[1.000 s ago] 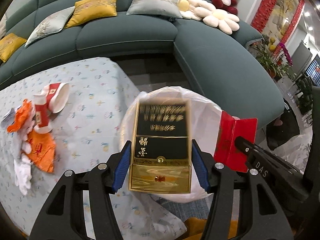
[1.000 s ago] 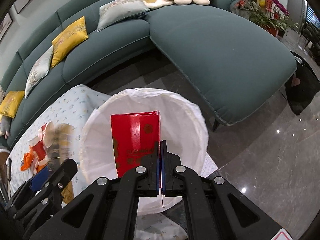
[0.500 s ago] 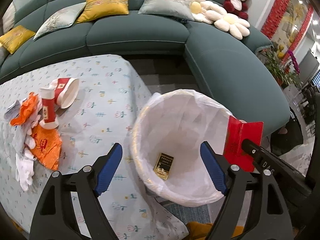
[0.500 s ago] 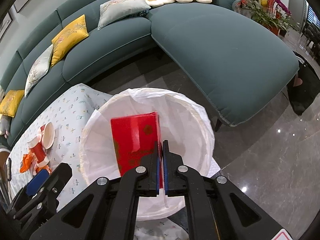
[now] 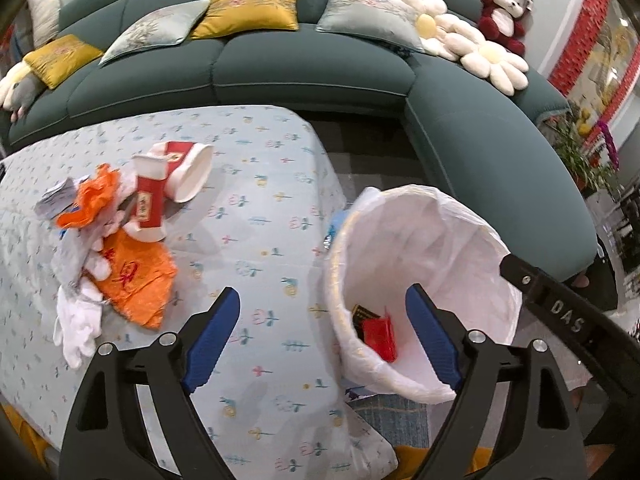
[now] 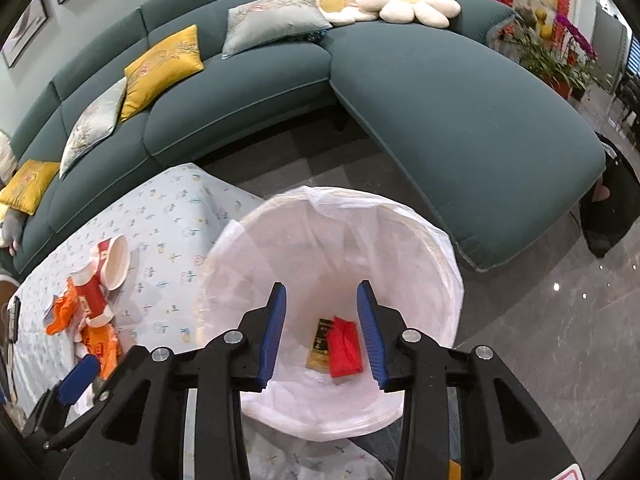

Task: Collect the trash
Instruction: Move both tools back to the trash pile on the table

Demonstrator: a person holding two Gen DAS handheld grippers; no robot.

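A bin with a white liner (image 5: 472,236) (image 6: 420,240) stands beside the table. At its bottom lie a black-and-gold box (image 6: 319,343) (image 5: 362,316) and a red packet (image 6: 345,347) (image 5: 380,337). My right gripper (image 6: 323,330) is open and empty above the bin. My left gripper (image 5: 324,334) is open and empty over the table edge next to the bin. On the table lie two red-and-white paper cups (image 5: 188,170) (image 5: 149,200), orange wrappers (image 5: 132,280) and white tissue (image 5: 78,320); the pile also shows in the right wrist view (image 6: 90,308).
The table wears a pale blue patterned cloth (image 5: 260,208). A teal sofa (image 5: 312,68) with cushions curves behind the table and bin. A glossy grey floor (image 6: 560,320) lies to the right. The right gripper's black body (image 5: 560,308) crosses the left view.
My left gripper opened and dropped the black-and-gold box into the bin, then swung left over the table. My right gripper opened and the red packet fell into the bin.
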